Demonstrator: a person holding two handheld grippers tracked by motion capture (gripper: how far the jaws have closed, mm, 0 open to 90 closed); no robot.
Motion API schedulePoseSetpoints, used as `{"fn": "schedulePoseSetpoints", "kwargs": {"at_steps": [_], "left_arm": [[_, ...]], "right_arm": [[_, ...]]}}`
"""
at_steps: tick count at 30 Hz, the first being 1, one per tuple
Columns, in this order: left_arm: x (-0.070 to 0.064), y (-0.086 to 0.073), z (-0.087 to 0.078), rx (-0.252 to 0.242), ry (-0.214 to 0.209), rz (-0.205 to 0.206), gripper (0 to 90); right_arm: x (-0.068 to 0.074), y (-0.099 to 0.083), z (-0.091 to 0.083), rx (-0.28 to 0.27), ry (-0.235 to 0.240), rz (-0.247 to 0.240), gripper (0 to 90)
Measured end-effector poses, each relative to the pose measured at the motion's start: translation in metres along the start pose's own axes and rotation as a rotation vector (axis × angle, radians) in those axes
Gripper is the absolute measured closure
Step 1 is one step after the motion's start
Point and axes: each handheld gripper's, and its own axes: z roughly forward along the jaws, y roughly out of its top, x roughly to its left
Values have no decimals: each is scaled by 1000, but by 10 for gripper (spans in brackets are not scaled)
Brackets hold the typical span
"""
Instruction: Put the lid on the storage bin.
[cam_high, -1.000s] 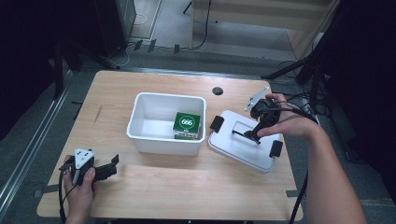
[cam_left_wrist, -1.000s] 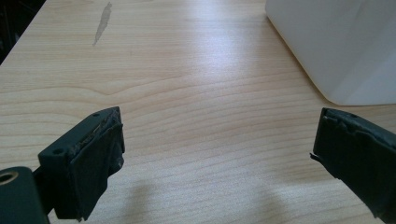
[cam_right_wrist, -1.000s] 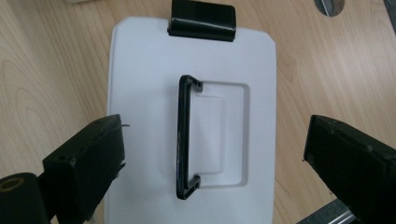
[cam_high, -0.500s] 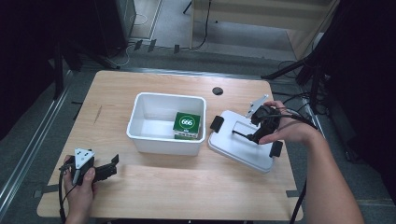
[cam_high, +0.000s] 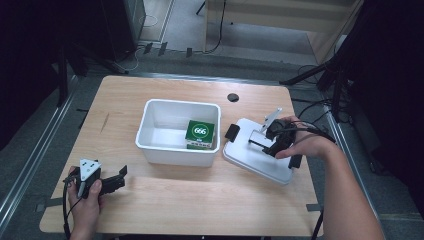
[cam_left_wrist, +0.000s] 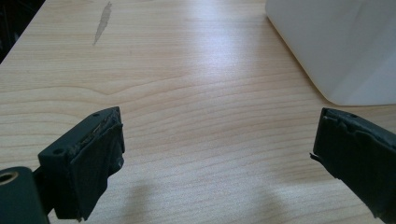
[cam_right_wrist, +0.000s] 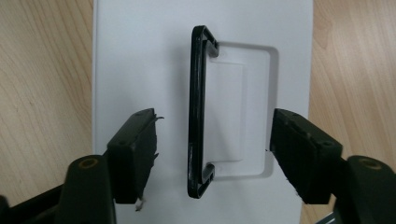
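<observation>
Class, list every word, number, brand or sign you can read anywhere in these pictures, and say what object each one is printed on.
"666": white figures in a white ring on the top of the green box, which lies inside the white bin.
Small print on the green box's front edge: too small and blurred to read.
White lid, its black handle and the table: no text.

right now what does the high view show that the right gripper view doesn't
High view alone: the open white bin holding a green box, the left tongs open near the table's front left corner, and the black clips at the lid's ends. Right gripper view alone: the black handle standing up from its recess, with the right tongs open on either side of it, not touching. Both show the white lid lying on the table to the right of the bin.
</observation>
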Motion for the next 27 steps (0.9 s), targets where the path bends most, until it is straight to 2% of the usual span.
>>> {"fn": "schedulePoseSetpoints", "kwargs": {"at_steps": [5, 10, 13, 15, 21, 27], "left_arm": [[0, 0, 0, -2, -2, -4, 26], [0, 0, 0, -3, -3, -6, 26], [1, 0, 0, -1, -4, -6, 26], [1, 0, 0, -2, -4, -6, 26], [1, 0, 0, -2, -4, -5, 26], [0, 0, 0, -2, -3, -5, 26]], "right_arm": [[3, -2, 8, 16, -1, -11, 408], [3, -3, 12, 15, 4, -9, 562], [4, -2, 16, 25, 12, -10, 618], [4, -2, 19, 33, 33, -10, 648], [2, -2, 24, 55, 36, 4, 716], [-1, -3, 23, 46, 41, 13, 821]]}}
